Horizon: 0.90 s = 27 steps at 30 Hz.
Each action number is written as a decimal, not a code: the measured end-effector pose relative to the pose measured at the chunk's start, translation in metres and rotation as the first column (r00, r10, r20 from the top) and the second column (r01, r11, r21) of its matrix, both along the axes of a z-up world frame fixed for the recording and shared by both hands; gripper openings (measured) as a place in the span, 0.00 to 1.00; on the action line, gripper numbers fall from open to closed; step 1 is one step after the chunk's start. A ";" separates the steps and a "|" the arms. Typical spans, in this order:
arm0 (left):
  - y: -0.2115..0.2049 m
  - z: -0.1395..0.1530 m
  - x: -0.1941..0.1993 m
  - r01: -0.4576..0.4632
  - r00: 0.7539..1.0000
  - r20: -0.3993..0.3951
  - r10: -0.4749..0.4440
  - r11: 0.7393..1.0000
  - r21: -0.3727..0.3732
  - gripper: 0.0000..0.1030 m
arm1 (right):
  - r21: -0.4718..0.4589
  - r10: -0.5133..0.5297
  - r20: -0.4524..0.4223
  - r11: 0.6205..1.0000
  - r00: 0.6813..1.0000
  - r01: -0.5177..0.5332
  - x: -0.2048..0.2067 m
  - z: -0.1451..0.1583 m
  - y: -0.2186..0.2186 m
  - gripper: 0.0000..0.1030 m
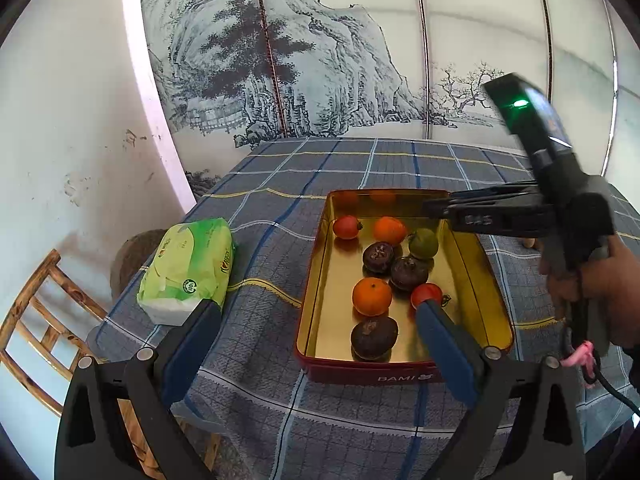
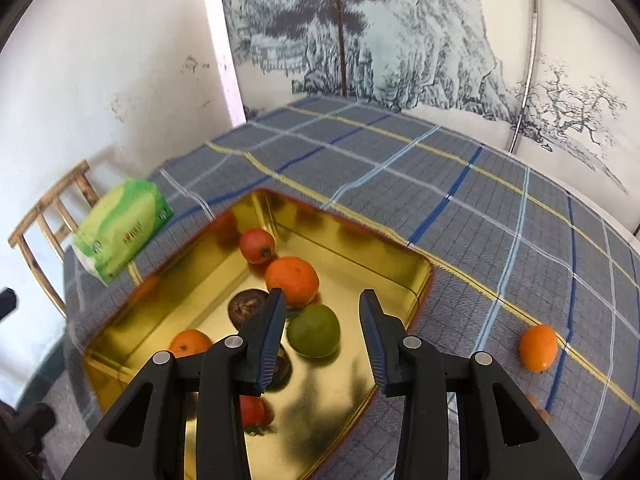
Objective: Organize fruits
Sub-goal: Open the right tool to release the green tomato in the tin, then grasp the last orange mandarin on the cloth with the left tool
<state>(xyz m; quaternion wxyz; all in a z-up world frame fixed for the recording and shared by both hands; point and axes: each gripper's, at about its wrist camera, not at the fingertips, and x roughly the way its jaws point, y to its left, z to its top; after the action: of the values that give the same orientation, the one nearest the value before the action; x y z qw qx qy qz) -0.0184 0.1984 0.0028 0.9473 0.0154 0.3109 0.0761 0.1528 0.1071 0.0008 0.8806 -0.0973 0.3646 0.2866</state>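
Hovering: my right tongs (image 2: 322, 320) hang over the far right corner of the gold tin (image 2: 416, 276), jaws standing apart with nothing pressed between them; the green fruit (image 2: 314, 336) shows in the gap below, untouched.
Left tongs: my left tongs (image 1: 316, 320) are spread wide and empty at the near edge of the tin, above the counter (image 1: 260, 408).
Fruit in the tin: two oranges, of which the far orange (image 2: 292, 286) sits just beside the green one, some red fruits and dark brown round ones, all loose on the bare metal floor.
Fruit still out: one small orange fruit (image 2: 538, 348) lies on the checked cloth near the counter's right edge, well apart from the tin; something orange shows below it, too cut off to name.
Handling, my guess: light, round, smooth skin, so it will roll and may slip; soft enough to bruise if squeezed hard.
Where to hold: across its widest middle, pads on opposite sides, closing gently.
Bystander: the tissue pack (image 2: 120, 228) sits by the counter's left edge.
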 end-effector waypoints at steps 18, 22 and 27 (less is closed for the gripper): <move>-0.060 0.014 0.015 0.098 0.995 -0.009 -0.097 0.992 0.074 0.95 | -0.016 -0.376 -0.007 0.927 0.927 0.376 -0.056 -0.024 -0.243 0.51; -0.086 0.014 0.025 0.138 0.990 -0.022 -0.137 0.985 0.100 0.96 | -0.007 -0.480 -0.040 0.877 0.876 0.480 -0.056 -0.034 -0.302 0.55; -0.118 0.012 0.039 0.188 0.982 -0.049 -0.183 0.973 0.135 0.96 | 0.011 -0.570 -0.065 0.821 0.819 0.571 -0.055 -0.043 -0.353 0.61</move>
<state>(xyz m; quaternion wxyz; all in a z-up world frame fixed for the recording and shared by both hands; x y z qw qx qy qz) 0.0210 0.0802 0.0145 0.9410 0.1120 0.3191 0.0083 0.0981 -0.2458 -0.0425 0.9163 0.0379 0.3983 0.0182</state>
